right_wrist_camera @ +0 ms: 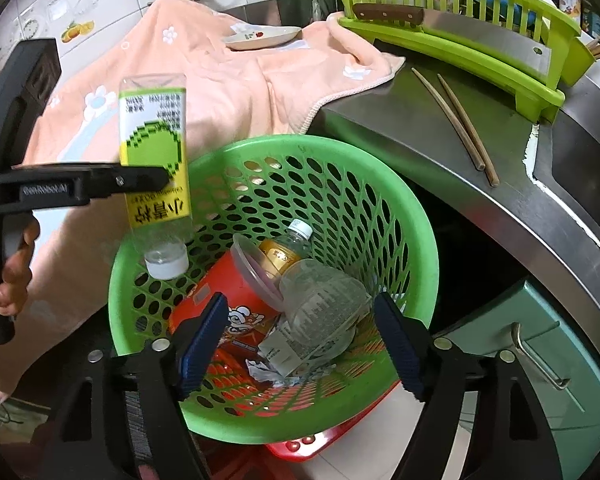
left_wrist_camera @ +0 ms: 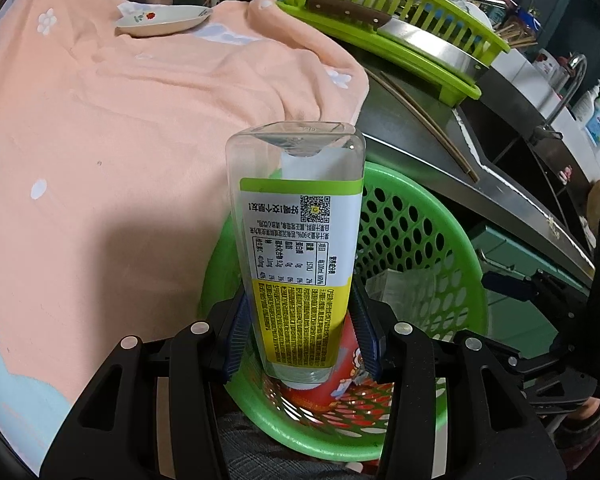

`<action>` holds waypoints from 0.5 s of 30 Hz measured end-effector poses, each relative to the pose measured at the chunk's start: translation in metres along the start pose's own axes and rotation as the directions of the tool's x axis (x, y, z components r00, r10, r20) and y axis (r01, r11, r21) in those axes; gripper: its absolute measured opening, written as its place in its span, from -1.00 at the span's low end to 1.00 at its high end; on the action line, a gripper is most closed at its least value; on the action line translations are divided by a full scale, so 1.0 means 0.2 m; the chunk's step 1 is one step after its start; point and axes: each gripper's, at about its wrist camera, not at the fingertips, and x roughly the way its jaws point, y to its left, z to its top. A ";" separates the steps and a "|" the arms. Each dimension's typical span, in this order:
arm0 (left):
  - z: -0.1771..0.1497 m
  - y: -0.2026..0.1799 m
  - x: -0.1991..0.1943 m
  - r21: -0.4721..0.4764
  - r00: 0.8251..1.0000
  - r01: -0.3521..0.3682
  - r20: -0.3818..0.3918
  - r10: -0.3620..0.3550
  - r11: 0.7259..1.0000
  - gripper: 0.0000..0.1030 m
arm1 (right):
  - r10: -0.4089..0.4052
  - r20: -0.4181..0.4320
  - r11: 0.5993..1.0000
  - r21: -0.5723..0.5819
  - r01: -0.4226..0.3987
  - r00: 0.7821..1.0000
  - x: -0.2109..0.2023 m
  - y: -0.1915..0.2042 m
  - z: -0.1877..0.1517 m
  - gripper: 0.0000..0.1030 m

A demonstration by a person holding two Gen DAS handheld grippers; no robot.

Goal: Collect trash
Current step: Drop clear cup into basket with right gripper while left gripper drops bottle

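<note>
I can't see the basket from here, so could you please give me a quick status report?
Left gripper shut on bottle, cap down over green basket. Right gripper open, empty, above basket. Nothing in the way.

Clear glossy plastic bottle point(left_wrist_camera: 296, 240), perforated green plastic basket point(right_wrist_camera: 380, 208), soft peach cloth point(left_wrist_camera: 140, 120), brushed metal counter point(right_wrist_camera: 480, 200)
</note>
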 end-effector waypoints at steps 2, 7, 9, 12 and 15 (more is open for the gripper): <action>-0.01 0.00 0.00 -0.006 1.000 0.003 -0.004 -0.003 1.000 -0.09 | 0.004 0.005 1.000 0.002 -0.004 1.000 -0.01 0.01 0.00 0.45; -0.02 0.01 -0.02 -0.010 1.000 0.003 0.016 -0.003 1.000 0.06 | 0.015 0.013 1.000 -0.004 -0.015 1.000 -0.03 0.04 -0.01 0.45; -0.01 0.01 -0.04 -0.003 1.000 -0.004 0.022 0.004 1.000 0.08 | 0.018 0.018 1.000 -0.007 -0.018 1.000 -0.04 0.06 -0.01 0.46; -0.02 0.00 -0.06 0.006 0.999 -0.011 0.035 0.011 1.000 0.20 | 0.021 0.026 1.000 -0.014 -0.021 0.999 -0.05 0.08 -0.01 0.47; -0.03 0.01 -0.09 0.008 0.999 -0.018 0.050 0.018 1.000 0.30 | 0.025 0.034 1.000 -0.015 -0.025 0.999 -0.06 0.08 0.00 0.47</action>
